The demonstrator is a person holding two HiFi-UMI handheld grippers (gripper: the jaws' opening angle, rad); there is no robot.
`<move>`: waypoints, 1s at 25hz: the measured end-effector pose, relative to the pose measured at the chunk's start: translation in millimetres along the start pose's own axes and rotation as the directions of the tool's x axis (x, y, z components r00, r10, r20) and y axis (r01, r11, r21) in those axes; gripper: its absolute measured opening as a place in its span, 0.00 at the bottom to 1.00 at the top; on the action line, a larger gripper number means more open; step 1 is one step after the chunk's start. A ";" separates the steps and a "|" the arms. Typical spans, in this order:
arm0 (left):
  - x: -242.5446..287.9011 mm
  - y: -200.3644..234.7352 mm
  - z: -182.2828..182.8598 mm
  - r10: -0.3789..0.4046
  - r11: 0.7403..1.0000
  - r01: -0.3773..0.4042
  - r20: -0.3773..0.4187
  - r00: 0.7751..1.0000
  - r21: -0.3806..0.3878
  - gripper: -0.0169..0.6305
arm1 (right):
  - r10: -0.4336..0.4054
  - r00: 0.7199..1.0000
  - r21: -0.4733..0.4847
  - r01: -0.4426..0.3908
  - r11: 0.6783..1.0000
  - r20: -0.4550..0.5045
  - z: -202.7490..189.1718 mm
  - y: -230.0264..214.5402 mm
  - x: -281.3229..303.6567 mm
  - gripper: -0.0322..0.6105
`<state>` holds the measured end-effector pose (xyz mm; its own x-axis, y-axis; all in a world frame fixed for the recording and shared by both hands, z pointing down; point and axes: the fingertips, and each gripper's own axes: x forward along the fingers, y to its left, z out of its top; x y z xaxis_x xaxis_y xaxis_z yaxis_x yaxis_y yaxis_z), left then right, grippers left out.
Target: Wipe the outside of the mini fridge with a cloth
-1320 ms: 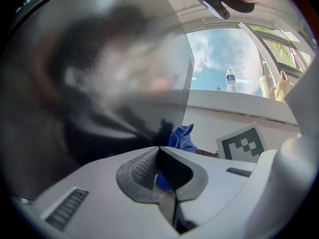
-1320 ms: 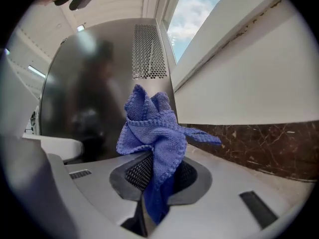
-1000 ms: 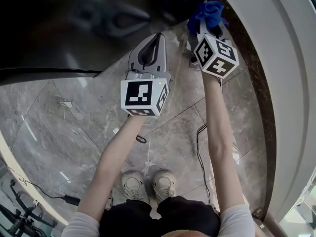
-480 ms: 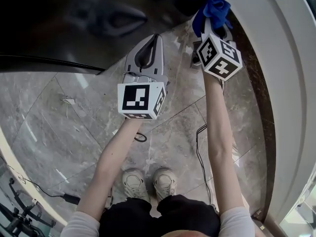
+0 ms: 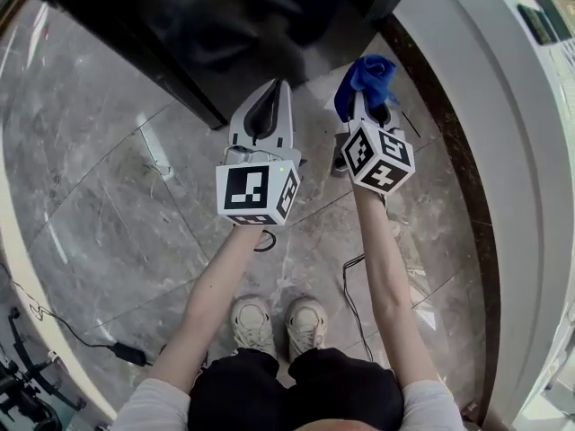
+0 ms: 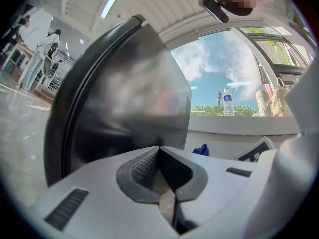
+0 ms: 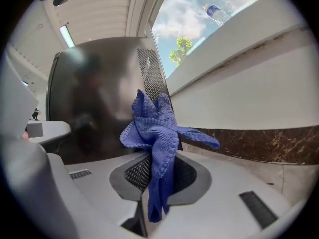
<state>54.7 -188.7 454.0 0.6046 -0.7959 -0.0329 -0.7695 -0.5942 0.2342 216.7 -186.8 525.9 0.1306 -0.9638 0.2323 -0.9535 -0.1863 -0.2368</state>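
The black mini fridge stands on the floor ahead of me; its glossy side fills the left gripper view and its dark face with a rear vent shows in the right gripper view. My right gripper is shut on a bunched blue cloth, which sticks up from between the jaws, a short way off the fridge. My left gripper is shut with nothing in it, pointing at the fridge's near corner.
A white curved wall with a dark marble skirting runs along the right. Black cables lie on the grey marble floor by my feet. A water bottle stands on the window ledge.
Both grippers have drawn back and down from the fridge, and the head view has shifted so more of the fridge's front corner and floor show. The cloth stays clamped.
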 end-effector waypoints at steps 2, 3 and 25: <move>-15.9 2.7 16.1 0.018 1.000 -0.018 0.014 1.000 0.017 0.03 | 0.029 0.999 -0.006 -0.029 1.000 -0.015 5.5 22.3 -19.8 0.19; -24.1 3.3 23.1 0.027 0.999 -0.027 0.015 1.000 0.028 0.03 | 0.050 0.998 -0.012 -0.050 0.999 -0.026 7.4 35.2 -30.2 0.19; -121.8 -14.0 116.0 0.035 0.997 -0.036 0.014 0.999 0.072 0.03 | 0.287 0.958 -0.093 -0.286 0.954 -0.004 71.1 156.4 -176.5 0.19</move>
<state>-32.0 -97.0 342.0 0.5744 -0.8177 -0.0382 -0.8034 -0.5721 0.1651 63.8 -59.3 380.8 -0.1500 -0.9759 0.1584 -0.9719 0.1162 -0.2045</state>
